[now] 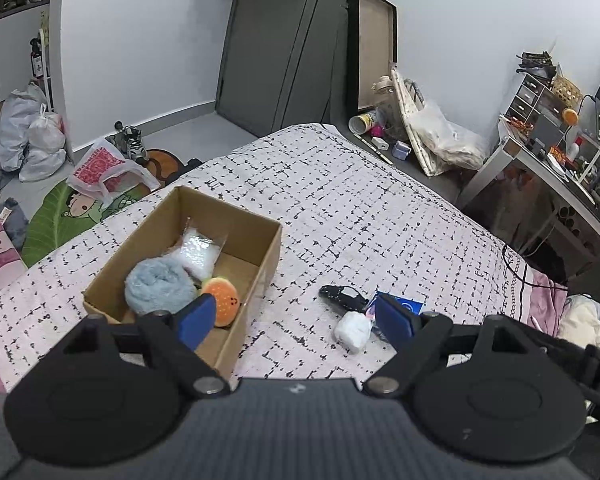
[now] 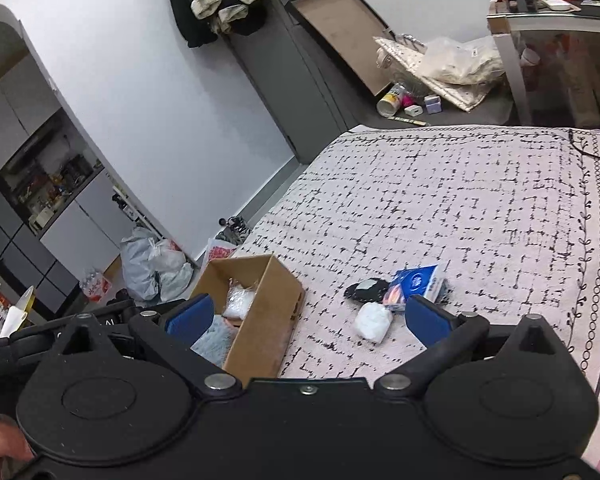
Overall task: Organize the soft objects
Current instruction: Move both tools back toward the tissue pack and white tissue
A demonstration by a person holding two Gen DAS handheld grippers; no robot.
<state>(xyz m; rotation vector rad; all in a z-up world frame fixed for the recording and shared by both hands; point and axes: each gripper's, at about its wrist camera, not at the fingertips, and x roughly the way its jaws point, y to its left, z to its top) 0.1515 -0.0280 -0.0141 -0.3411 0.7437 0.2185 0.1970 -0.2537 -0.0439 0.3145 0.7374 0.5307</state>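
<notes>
A cardboard box [image 1: 260,272] [image 2: 276,300] sits on the patterned bed cover. Inside lie a blue fluffy cloth [image 1: 158,286] [image 2: 214,340], a clear bag of white filling [image 1: 198,254] [image 2: 240,302] and an orange burger plush [image 1: 224,300]. To the box's right on the cover lie a white soft bundle [image 1: 354,330] [image 2: 374,320], a black pouch [image 1: 344,298] [image 2: 366,290] and a blue tissue pack [image 1: 406,306] [image 2: 418,280]. My left gripper [image 1: 296,318] is open over the box's near corner, nothing between its fingers. My right gripper [image 2: 308,316] is open too, empty, above the box's near wall.
The bed [image 1: 380,216] drops off to the floor at left and far end. On the floor lie plastic bags [image 1: 32,140], shoes [image 1: 132,140] and clutter by a leaning frame [image 1: 374,48]. A desk [image 1: 560,160] stands at right. A hand [image 2: 0,448] shows at lower left.
</notes>
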